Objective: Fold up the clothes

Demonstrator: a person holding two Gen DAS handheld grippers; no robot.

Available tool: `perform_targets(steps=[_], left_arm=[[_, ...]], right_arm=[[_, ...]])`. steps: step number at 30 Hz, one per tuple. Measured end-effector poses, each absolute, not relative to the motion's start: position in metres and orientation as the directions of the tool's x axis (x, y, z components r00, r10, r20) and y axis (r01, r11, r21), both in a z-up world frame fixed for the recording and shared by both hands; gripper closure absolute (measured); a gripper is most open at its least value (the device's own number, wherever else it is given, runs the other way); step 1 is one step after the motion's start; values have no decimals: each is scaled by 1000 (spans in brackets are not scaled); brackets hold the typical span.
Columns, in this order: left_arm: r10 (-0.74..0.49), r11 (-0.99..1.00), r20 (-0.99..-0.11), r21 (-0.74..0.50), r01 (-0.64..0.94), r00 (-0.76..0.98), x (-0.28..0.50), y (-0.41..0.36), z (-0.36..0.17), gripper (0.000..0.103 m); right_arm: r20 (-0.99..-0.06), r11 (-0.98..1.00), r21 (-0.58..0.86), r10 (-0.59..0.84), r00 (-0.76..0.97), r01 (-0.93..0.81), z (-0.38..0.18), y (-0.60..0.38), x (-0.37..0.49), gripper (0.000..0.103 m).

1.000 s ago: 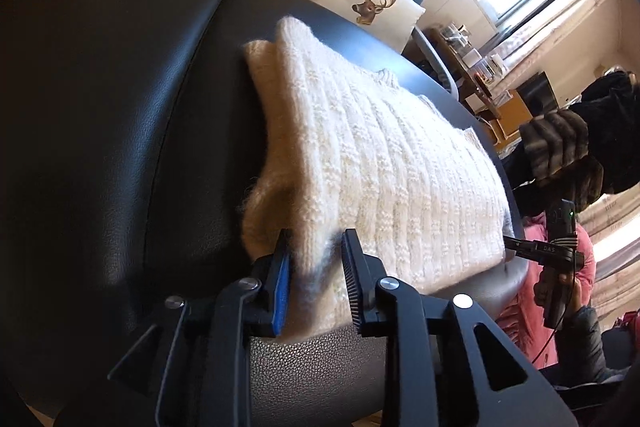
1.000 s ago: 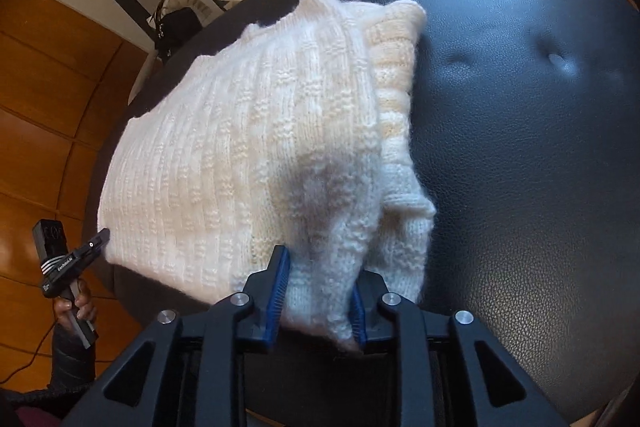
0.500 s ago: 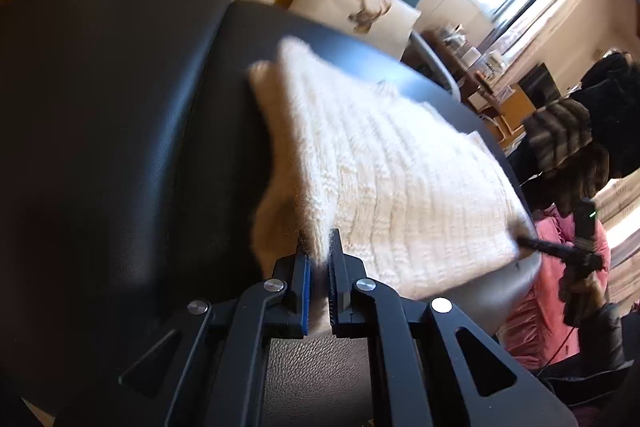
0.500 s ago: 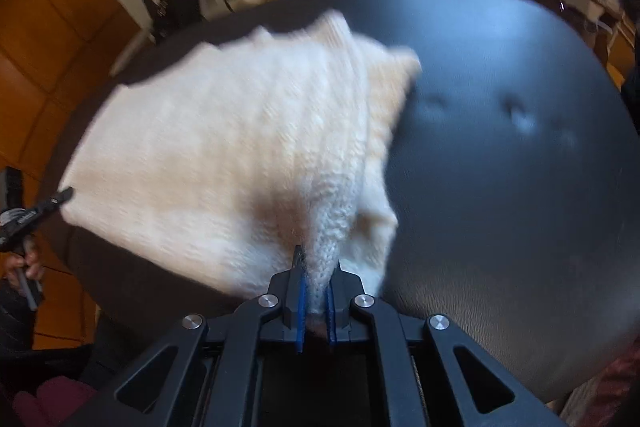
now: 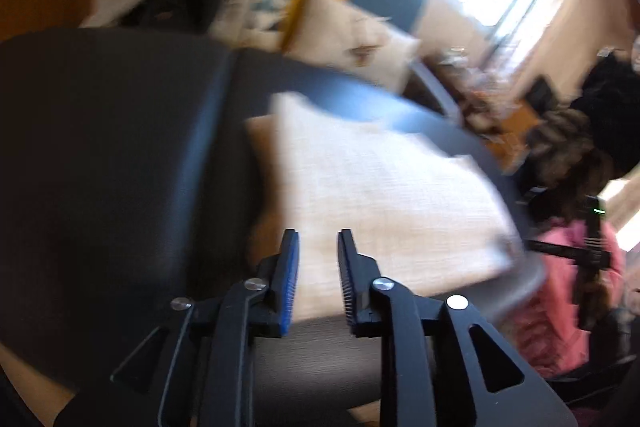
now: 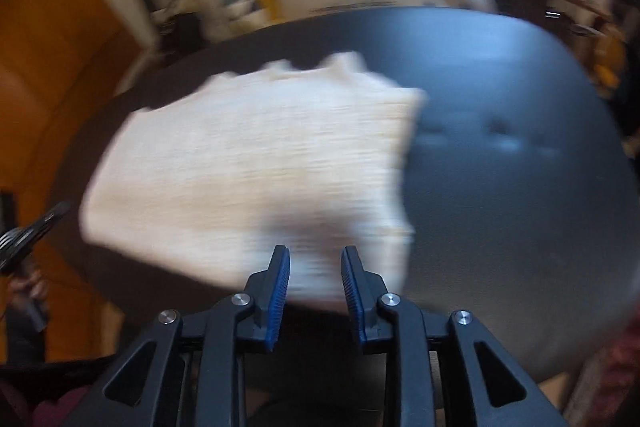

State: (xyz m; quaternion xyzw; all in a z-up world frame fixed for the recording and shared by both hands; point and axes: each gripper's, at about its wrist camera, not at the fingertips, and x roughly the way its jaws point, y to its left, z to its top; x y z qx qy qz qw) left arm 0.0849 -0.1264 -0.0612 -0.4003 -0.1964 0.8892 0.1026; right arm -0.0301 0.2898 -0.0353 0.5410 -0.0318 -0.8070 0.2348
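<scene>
The white knitted sweater (image 5: 384, 203) lies as a compact folded slab on the black leather cushion (image 5: 120, 167), filling the middle of the left wrist view and the centre left of the right wrist view (image 6: 248, 171). Both views are blurred, so the layers cannot be counted, but the edges look squared and no sleeve hangs loose.

The left gripper (image 5: 318, 279) sits at the bottom centre of its frame, jaws opening, with a clear gap and no cloth pinched between them. The right gripper (image 6: 315, 291) is the same: jaws opening, apart from the sweater's near edge.

As a judgement, the folding of this garment looks finished or nearly so. What may remain is a final tidy or moving on to another garment; none is visible here.
</scene>
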Motion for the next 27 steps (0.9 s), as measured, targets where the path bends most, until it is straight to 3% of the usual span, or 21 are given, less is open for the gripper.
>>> perform_targets(steps=[5,12,14,15,18,21,23,27], left_arm=[[377,-925,-740,-329,-190,-557,49,-48,-71,77],[309,-948,-857,-246,-200,-412,27,-5,-117,77],[302,-950,-854,-234,-206,-424,31,-3,-120,77],[302,-949,-855,-229,-215,-422,33,-3,-120,77],[303,-946,-856,-215,-244,-419,38,0,-118,92],[308,-939,-852,-200,-281,-423,42,6,-113,103],[325,-929,-846,-203,-308,-422,47,10,-110,103],[410,-898,-813,-280,-339,-413,60,8,-102,103]], right_arm=[[-882,-818,301,-434,-182,491,-61,203,-36,77],[-945,-813,138,-279,-172,565,-94,161,-41,76],[-944,-808,126,-276,-180,575,-94,161,-38,76],[-941,-809,137,-287,-182,572,-95,163,-38,76],[-929,-810,161,-317,-189,564,-97,169,-36,78],[-923,-806,172,-332,-193,566,-97,172,-34,87],[-916,-809,221,-365,-169,545,-95,179,-35,93],[-876,-803,381,-472,-100,459,-92,208,-37,91]])
